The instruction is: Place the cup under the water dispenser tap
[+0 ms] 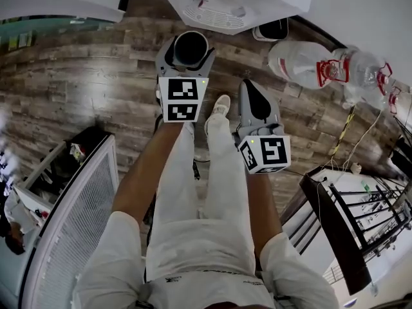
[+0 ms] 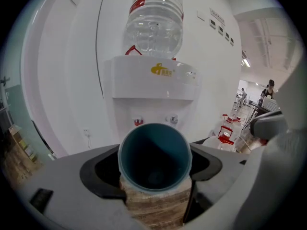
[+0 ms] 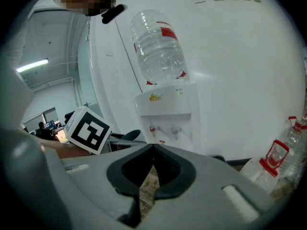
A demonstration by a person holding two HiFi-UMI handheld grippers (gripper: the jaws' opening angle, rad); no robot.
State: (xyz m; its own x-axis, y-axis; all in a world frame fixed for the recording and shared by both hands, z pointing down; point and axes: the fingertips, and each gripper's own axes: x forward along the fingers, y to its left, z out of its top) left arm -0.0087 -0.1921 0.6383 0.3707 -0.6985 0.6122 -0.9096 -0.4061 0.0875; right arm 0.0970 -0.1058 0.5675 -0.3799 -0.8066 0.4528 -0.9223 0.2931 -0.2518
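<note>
Over the wood-plank floor [image 1: 84,89], the left gripper [image 1: 187,55] pinches a teal cup [image 2: 154,157] by its sides, the right gripper [image 3: 152,150] beside it is pressed together, and beyond stands the white water dispenser [image 2: 153,83] against a white wall [image 2: 67,56].

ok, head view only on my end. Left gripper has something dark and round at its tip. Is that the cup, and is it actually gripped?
Observer: Yes. The left gripper view shows the teal cup between the left gripper's jaws, both pressing its sides.
Operator: Taps? I only see the dispenser's top.
Observer: Two of them, a red tap and a second tap beside it, in the water dispenser's recess. The cup isn't under either yet.
Operator: Right gripper?
Observer: The right gripper's jaws are together, nothing between them.
</note>
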